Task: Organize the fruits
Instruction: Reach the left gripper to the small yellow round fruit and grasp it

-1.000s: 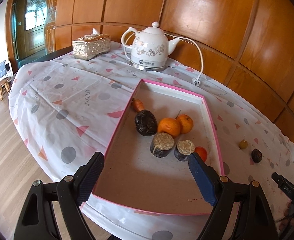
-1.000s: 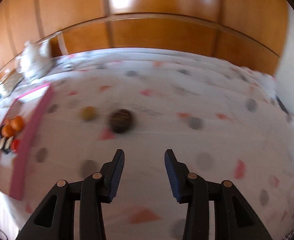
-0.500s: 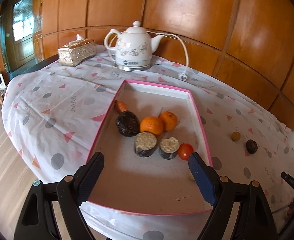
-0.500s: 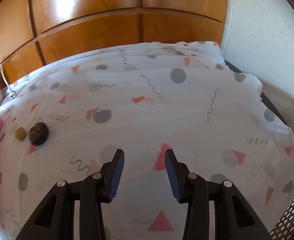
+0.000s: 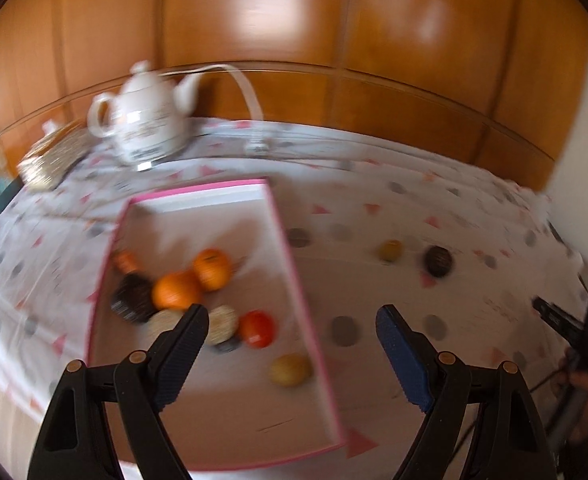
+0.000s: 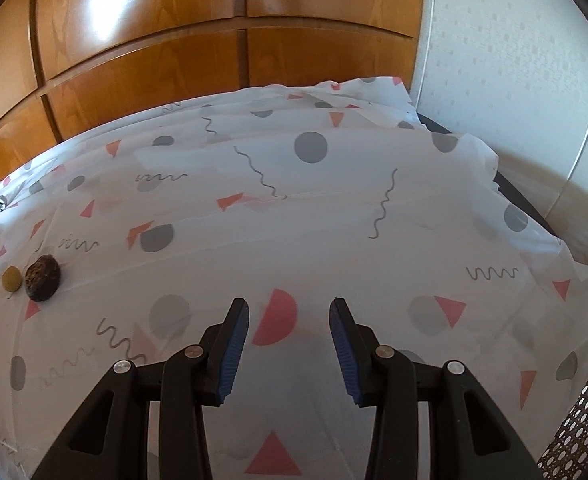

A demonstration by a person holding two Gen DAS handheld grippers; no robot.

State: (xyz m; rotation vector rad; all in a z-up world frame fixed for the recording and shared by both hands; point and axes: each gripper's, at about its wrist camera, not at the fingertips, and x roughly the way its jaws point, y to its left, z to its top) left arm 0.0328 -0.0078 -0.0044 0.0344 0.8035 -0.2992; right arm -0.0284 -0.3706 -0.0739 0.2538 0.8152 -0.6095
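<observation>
While both hand-held grippers gape, dark fruit (image 6: 43, 278) w/ yellow fruit (image 6: 11, 279).

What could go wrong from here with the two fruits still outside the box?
1. The small yellow fruit and dark round fruit sit almost touching; a grab at one may roll the other across the tablecloth.
2. The left wrist view is blurred, so aiming the open left gripper past the pink box wall looks unreliable.

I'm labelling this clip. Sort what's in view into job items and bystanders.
Job:
pink-rimmed tray
two oranges
red fruit
yellowish fruit in tray
small yellow fruit on cloth
dark round fruit on cloth
left gripper, right gripper, both open

Bystanders:
white teapot
ornate box
patterned tablecloth
</observation>
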